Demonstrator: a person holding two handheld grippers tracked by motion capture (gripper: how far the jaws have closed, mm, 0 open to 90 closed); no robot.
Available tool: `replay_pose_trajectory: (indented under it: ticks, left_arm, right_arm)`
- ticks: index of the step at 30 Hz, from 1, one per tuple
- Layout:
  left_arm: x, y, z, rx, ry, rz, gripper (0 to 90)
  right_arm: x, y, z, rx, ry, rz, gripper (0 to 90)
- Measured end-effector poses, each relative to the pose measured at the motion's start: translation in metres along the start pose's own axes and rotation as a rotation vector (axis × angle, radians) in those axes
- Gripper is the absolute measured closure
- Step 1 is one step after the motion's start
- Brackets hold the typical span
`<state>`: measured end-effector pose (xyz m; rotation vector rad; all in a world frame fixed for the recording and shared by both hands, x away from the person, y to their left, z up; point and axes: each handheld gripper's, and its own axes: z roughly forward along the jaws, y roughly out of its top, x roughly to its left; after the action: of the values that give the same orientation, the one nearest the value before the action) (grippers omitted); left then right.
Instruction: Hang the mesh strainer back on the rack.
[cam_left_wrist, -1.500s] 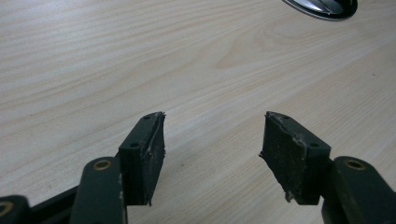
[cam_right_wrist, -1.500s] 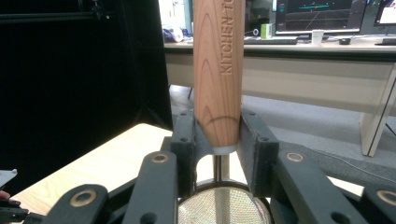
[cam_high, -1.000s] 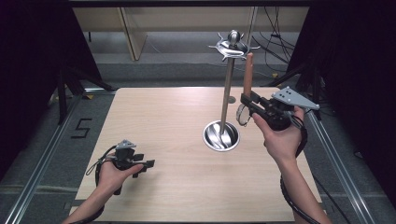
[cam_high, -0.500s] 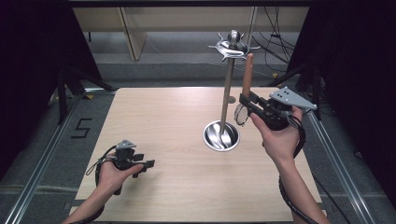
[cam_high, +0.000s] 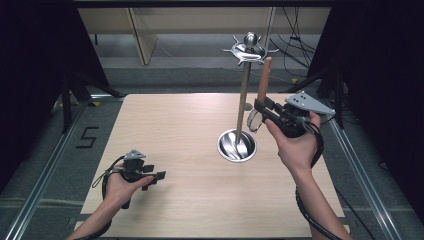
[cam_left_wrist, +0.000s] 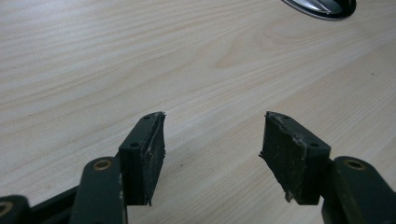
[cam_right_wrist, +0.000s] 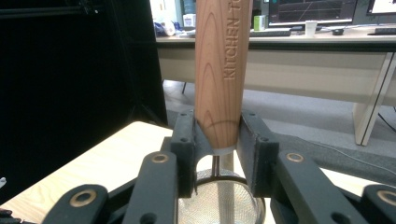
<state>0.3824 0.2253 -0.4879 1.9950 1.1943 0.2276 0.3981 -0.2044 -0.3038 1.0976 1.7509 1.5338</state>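
A small mesh strainer (cam_high: 254, 121) with a wooden handle (cam_right_wrist: 221, 70) is held upright, handle up, just right of the metal utensil stand (cam_high: 245, 95). My right gripper (cam_high: 263, 111) is shut on the lower end of that handle; in the right gripper view both pads (cam_right_wrist: 186, 140) press its sides and the mesh bowl (cam_right_wrist: 219, 200) hangs below. The handle tip reaches near the stand's hook crown (cam_high: 249, 49). My left gripper (cam_high: 159, 175) rests low over the table (cam_high: 165, 125) at the front left, open with nothing between its pads (cam_left_wrist: 149, 154).
The stand's round steel base (cam_high: 236, 145) sits right of the table's middle; its rim (cam_left_wrist: 322, 7) shows at the top of the left gripper view. Metal rails run along both table sides. Desks and monitors stand beyond the far edge.
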Motion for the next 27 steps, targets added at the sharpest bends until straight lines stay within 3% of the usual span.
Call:
replay_pose_trajectory:
  ticks: [3, 6, 27]
  left_arm:
    - [-0.0009, -0.0001, 0.0001, -0.005, 0.006, -0.002, 38.2]
    - [-0.0003, 0.0000, 0.0001, 0.001, 0.000, 0.000, 38.2]
    - [-0.0002, 0.0000, -0.0002, -0.002, 0.002, -0.001, 38.2]
  right_arm:
    - [0.0011, -0.0004, 0.0003, 0.015, -0.007, 0.023, 70.4]
    - [-0.0007, 0.0001, 0.0020, 0.015, -0.010, 0.000, 70.3]
    - [0.0007, -0.0014, 0.0063, 0.051, 0.003, -0.007, 68.8]
